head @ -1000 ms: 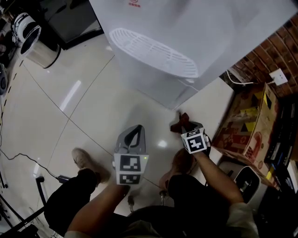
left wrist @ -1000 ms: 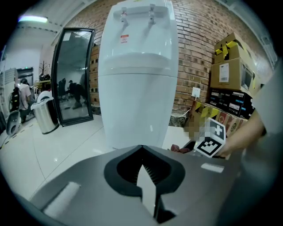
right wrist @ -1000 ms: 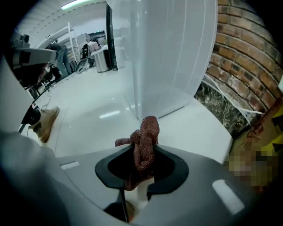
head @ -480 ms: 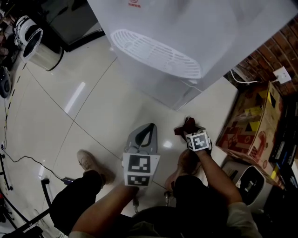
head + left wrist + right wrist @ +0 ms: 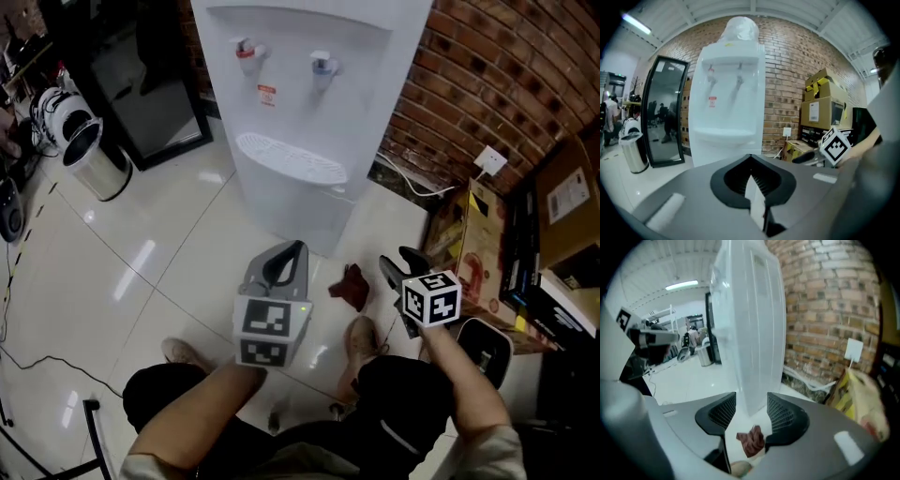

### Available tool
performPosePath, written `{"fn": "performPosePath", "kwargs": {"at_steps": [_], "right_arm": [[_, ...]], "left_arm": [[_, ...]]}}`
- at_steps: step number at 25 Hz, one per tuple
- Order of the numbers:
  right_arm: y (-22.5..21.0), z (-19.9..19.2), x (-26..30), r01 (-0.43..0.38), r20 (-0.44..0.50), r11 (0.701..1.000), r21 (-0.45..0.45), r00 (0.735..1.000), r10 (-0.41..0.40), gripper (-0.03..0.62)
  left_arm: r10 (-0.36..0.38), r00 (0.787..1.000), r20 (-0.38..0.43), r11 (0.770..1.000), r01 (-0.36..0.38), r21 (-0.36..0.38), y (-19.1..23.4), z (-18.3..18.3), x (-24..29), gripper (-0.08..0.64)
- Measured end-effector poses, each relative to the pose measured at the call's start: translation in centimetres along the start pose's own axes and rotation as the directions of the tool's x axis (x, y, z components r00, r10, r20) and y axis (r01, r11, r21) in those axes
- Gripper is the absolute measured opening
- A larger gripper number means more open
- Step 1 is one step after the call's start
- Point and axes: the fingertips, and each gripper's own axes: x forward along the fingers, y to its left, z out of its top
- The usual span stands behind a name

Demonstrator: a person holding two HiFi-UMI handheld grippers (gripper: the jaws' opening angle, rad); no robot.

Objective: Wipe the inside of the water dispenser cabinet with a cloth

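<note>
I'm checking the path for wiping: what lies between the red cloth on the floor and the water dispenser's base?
Nothing. In the head view, only bare glossy floor tile separates the cloth from the water dispenser.

right gripper (image 5: 751, 409) open above floor (image 5: 689, 380), cloth (image 5: 752, 440) lying below

noted jaws wide apart, just been opening, pressing on nothing; seen through the gap, a crumpled reddish-brown cloth on pale glossy floor, clear of both pads. beyond it, white water dispenser (image 5: 750, 333) upright, filling centre. to the right, brick wall (image 5: 820, 310) with white socket (image 5: 854, 350) and pale cable (image 5: 811, 383) along its foot; yellow-printed cardboard box (image 5: 860, 397) at far right, blurred. at far left, left gripper (image 5: 675, 337), dim.
</note>
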Motion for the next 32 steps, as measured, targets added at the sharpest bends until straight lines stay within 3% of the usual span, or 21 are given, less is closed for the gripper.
{"fn": "performPosePath", "kwargs": {"at_steps": [3, 6, 7, 10, 12, 17, 19, 22, 27, 32], "right_arm": [[0.9, 10.1, -8.1, 0.053, 0.222, 0.997, -0.052, 0.974, -0.040, 0.152], [3.9, 17.9, -15.6, 0.104, 0.416, 0.991, -0.078, 0.907, -0.063, 0.061], [5.0, 19.8, -17.5, 0.129, 0.470, 0.988, -0.087, 0.880, -0.074, 0.028], [7.8, 23.1, -20.3, 0.178, 0.592, 0.979, -0.101, 0.802, -0.085, 0.014], [9.3, 22.8, -19.7, 0.158, 0.625, 0.983, -0.092, 0.778, -0.067, 0.014], [13.0, 20.1, -17.2, -0.017, 0.561, 0.996, -0.084, 0.826, 0.061, 0.012], [14.4, 20.0, -18.1, -0.010, 0.554, 0.990, -0.140, 0.828, 0.087, 0.012], [15.0, 19.2, -19.6, 0.002, 0.558, 0.988, -0.154, 0.825, 0.086, 0.011], [12.6, 17.7, -19.7, 0.008, 0.532, 0.996, -0.091, 0.845, 0.042, 0.011], [11.5, 17.5, -19.4, 0.029, 0.536, 0.997, -0.075, 0.844, 0.016, 0.011]], "left_arm": [[-0.032, 0.996, 0.086, 0.999, 0.029, 0.038, 0.5, 4.9, -2.3, 0.000], [-0.065, 0.984, 0.166, 0.997, 0.058, 0.043, 0.7, 8.4, -5.0, 0.000], [-0.065, 0.980, 0.188, 0.997, 0.057, 0.046, 0.9, 9.1, -5.9, 0.000], [-0.040, 0.978, 0.205, 0.999, 0.033, 0.038, 1.5, 9.5, -7.5, 0.000], [-0.038, 0.977, 0.208, 0.999, 0.030, 0.040, 1.4, 9.6, -8.4, 0.000], [0.026, 0.962, 0.272, 0.999, -0.037, 0.033, 1.7, 10.8, -10.4, 0.000], [0.044, 0.961, 0.273, 0.999, -0.049, 0.011, 1.7, 10.6, -10.4, 0.000], [0.049, 0.964, 0.262, 0.998, -0.054, 0.013, 1.1, 9.8, -9.7, 0.000], [0.030, 0.970, 0.239, 1.000, -0.029, -0.005, -0.4, 8.7, -8.8, 0.000], [0.015, 0.972, 0.233, 1.000, -0.011, -0.020, -1.3, 8.5, -8.0, 0.000]]}}
